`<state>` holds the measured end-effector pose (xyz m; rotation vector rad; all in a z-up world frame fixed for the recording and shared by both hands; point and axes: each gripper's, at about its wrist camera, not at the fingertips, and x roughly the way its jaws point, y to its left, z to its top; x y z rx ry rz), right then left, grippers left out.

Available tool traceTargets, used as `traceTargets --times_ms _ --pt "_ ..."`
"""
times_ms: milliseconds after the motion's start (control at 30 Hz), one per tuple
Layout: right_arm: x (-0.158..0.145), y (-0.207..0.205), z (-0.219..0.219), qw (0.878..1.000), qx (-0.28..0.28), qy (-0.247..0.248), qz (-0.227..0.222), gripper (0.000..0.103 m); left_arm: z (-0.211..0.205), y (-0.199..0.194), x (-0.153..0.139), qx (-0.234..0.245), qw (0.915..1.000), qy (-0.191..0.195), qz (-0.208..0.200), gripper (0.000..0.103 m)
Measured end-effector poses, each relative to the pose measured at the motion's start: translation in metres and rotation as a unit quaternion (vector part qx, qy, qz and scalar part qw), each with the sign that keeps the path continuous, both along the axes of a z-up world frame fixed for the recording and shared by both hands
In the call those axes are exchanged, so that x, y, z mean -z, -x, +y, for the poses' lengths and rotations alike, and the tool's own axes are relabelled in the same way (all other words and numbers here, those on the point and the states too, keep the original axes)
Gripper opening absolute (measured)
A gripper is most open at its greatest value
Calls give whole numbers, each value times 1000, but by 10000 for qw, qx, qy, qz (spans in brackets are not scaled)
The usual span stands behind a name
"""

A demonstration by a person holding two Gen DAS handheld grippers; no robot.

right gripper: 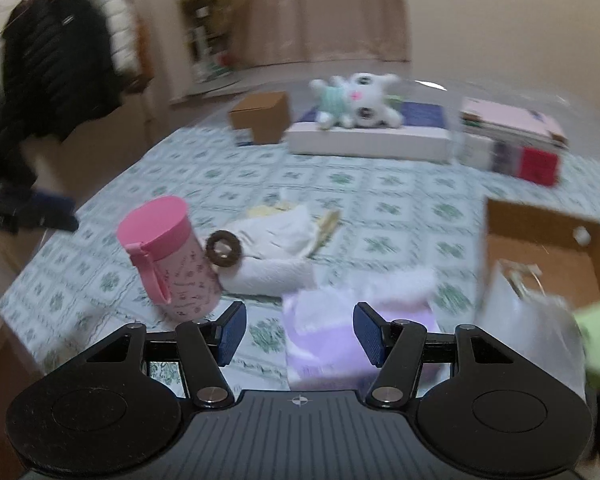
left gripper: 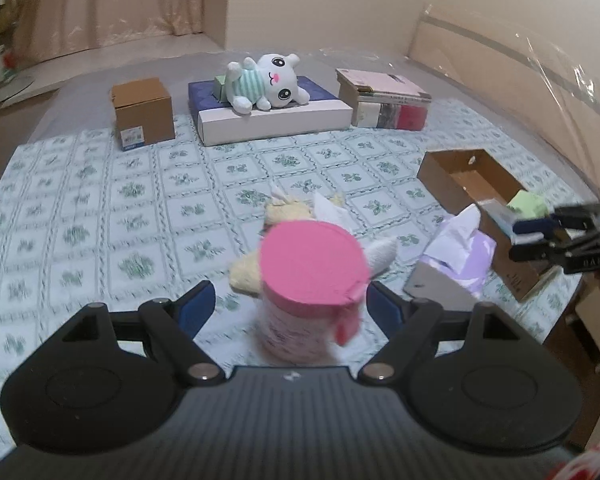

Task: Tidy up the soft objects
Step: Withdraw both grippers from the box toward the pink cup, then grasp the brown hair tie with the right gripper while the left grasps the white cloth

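A pink lidded canister [left gripper: 312, 280] stands on the patterned cloth between the open fingers of my left gripper [left gripper: 290, 306]; the fingers do not touch it. Behind it lies a cream and white plush toy [left gripper: 300, 216]. The canister [right gripper: 168, 256] and plush [right gripper: 272, 248] also show in the right wrist view. My right gripper [right gripper: 298, 330] is open, just above a purple tissue pack [right gripper: 352, 332]; the pack [left gripper: 456, 256] shows in the left view too. A white plush cat [left gripper: 266, 82] lies on a flat blue-topped box [left gripper: 276, 116] at the back.
A small brown carton [left gripper: 142, 112] stands back left. A stack of books and boxes [left gripper: 384, 98] is back right. An open cardboard tray [left gripper: 472, 188] on the right holds a green item [left gripper: 528, 204]. A dark jacket [right gripper: 56, 64] hangs at left.
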<state>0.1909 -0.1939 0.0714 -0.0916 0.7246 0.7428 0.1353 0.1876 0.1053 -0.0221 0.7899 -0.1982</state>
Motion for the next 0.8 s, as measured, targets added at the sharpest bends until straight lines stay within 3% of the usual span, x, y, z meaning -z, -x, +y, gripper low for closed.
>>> traceTargets --times_ms 200,333,600,800 --pt "7 -42 41 9970 -765 138 -33 60 47 -43 4 141 9996 161 181 80" --pt "18 -66 73 9911 -1298 272 -73 59 72 -76 9 387 9980 465 208 80" --pt "54 -108 129 9732 -2236 530 82 40 93 -142 27 894 9938 602 285 80" --pt "73 -130 152 9641 -2580 569 253 32 93 -180 49 1023 9919 582 479 80"
